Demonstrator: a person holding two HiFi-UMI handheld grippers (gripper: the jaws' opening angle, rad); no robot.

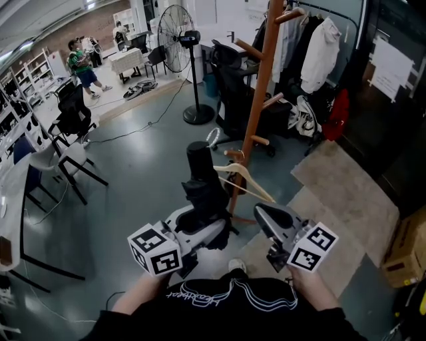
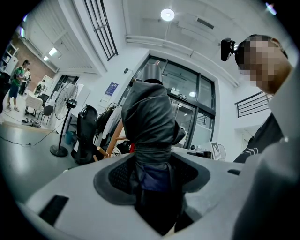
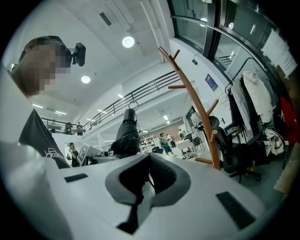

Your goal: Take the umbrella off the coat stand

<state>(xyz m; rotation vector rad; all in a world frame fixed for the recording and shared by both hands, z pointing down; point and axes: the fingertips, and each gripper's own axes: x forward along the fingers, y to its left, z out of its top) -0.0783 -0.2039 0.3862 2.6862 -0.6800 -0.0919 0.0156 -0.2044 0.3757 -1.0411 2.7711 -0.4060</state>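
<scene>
My left gripper (image 2: pixel 153 174) has its jaws clamped on the folded umbrella (image 2: pixel 150 117), whose long axis rises toward 12 o'clock. My right gripper (image 3: pixel 146 161) is pinched together and looks empty. The coat stand (image 1: pixel 257 113) is at 1 o'clock, near but apart.

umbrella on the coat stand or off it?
Off. The folded umbrella stands upright, clamped in the left gripper, clear of the coat stand.

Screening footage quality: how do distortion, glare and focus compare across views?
Head view: sharp, evenly lit, edges mildly bowed. Left gripper view: heavy fisheye, black corners, ceiling lamp blown out, umbrella soft. Right gripper view: same fisheye, coat stand bowed.
</scene>
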